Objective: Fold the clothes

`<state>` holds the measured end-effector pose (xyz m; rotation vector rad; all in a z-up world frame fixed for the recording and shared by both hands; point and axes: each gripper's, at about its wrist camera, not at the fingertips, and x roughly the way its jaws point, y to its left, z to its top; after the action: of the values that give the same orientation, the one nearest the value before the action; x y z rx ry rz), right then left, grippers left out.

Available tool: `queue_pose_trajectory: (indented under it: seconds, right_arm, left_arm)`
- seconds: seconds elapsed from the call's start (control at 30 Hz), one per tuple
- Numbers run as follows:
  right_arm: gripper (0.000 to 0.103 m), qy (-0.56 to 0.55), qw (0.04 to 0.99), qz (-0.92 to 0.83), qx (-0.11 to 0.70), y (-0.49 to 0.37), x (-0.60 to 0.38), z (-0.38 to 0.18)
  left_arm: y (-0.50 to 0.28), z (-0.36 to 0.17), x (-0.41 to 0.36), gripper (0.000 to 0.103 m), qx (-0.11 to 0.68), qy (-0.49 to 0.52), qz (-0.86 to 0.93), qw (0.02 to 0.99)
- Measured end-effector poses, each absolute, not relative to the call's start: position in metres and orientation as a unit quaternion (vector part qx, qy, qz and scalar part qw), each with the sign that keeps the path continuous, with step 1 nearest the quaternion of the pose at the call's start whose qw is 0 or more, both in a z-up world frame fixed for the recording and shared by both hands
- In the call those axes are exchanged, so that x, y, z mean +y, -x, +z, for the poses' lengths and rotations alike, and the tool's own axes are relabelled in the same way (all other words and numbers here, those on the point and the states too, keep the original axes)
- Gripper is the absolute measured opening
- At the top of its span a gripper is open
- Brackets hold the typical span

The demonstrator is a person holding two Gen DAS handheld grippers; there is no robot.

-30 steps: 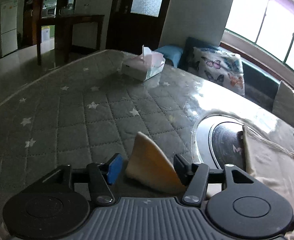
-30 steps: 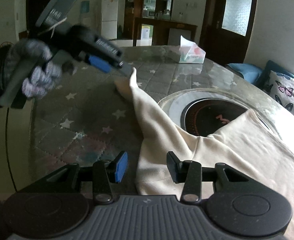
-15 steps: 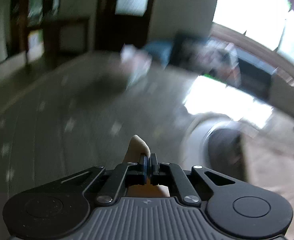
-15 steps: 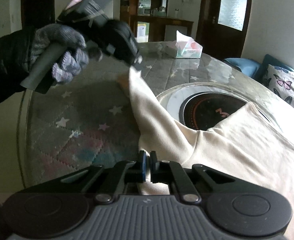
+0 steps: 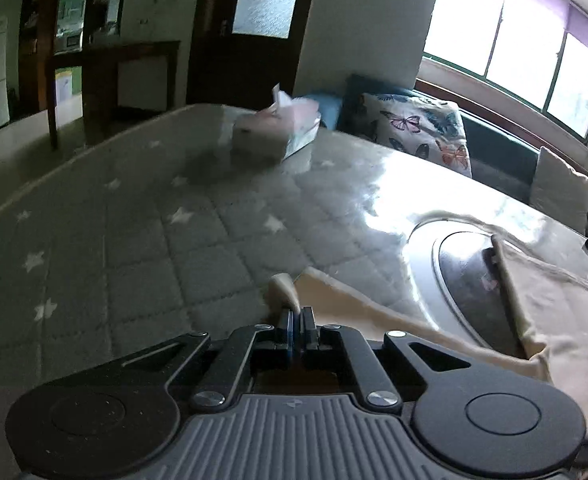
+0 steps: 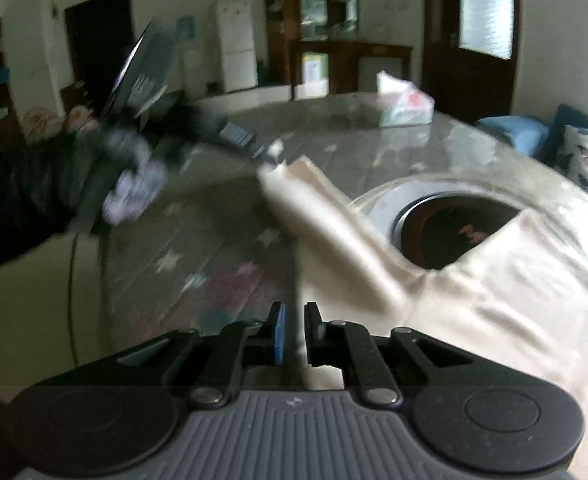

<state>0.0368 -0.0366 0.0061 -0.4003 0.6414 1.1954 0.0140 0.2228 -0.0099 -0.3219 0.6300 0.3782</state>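
Observation:
A cream garment (image 6: 474,300) lies on the grey star-quilted table, partly over the round inset hob. Its sleeve (image 6: 326,220) is stretched out to the left. My left gripper (image 5: 297,317) is shut on the sleeve's cuff (image 5: 284,290); in the right wrist view the left gripper (image 6: 268,156) holds the cuff a little above the table. My right gripper (image 6: 293,320) is nearly closed, with the garment's edge (image 6: 301,304) between its fingers. The garment's body also shows in the left wrist view (image 5: 554,304).
A tissue box (image 5: 276,132) stands at the table's far side, also in the right wrist view (image 6: 404,106). The round hob (image 6: 454,224) is set in the table (image 5: 134,240). A butterfly cushion (image 5: 418,132) and bench lie beyond the table.
Both grippers closed from open: the left onto the sleeve cuff, the right onto the garment's edge. The left gripper then pulled the cuff up and away; the right jaws have parted slightly.

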Motion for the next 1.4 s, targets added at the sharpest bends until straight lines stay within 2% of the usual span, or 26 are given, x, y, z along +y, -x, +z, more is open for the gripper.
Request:
queue_pose_trajectory:
  seconds: [0.23,0.3,0.43,0.5,0.73,0.77,0.8,1.07,1.4]
  right_arm:
    - [0.015,0.165,0.806,0.462,0.331,-0.082,-0.02,-0.001]
    - [0.025,0.162,0.804,0.455,0.348,-0.089,-0.016,-0.009]
    - [0.036,0.156,0.797,0.463,0.355,-0.091,-0.017,-0.012]
    - [0.055,0.146,0.799,0.467,0.348,-0.093,-0.021,-0.007]
    - [0.058,0.122,0.809,0.45,0.358,-0.121,-0.016,-0.01]
    - [0.064,0.12,0.807,0.449,0.363,-0.124,-0.013,-0.013]
    - [0.066,0.118,0.806,0.449,0.368,-0.127,-0.011,-0.015]
    - [0.068,0.125,0.798,0.474,0.35,-0.109,-0.01,-0.009]
    - [0.068,0.215,0.823,0.431,0.303,-0.061,-0.043,-0.006]
  left_arm:
    - [-0.022,-0.014,0.229,0.006,0.307,0.141,0.192,0.921]
    - [-0.025,-0.015,0.231,0.006,0.305,0.141,0.193,0.922]
    - [-0.024,-0.014,0.235,0.006,0.301,0.152,0.19,0.922]
    - [-0.021,-0.013,0.236,0.005,0.299,0.154,0.188,0.923]
    - [-0.011,-0.011,0.237,0.005,0.289,0.17,0.188,0.923]
    - [-0.01,-0.011,0.237,0.005,0.288,0.171,0.187,0.923]
    - [-0.01,-0.011,0.238,0.005,0.289,0.171,0.187,0.923]
    - [-0.017,-0.006,0.238,0.004,0.284,0.168,0.183,0.926]
    - [-0.017,0.041,0.215,0.004,0.23,0.143,0.156,0.95]
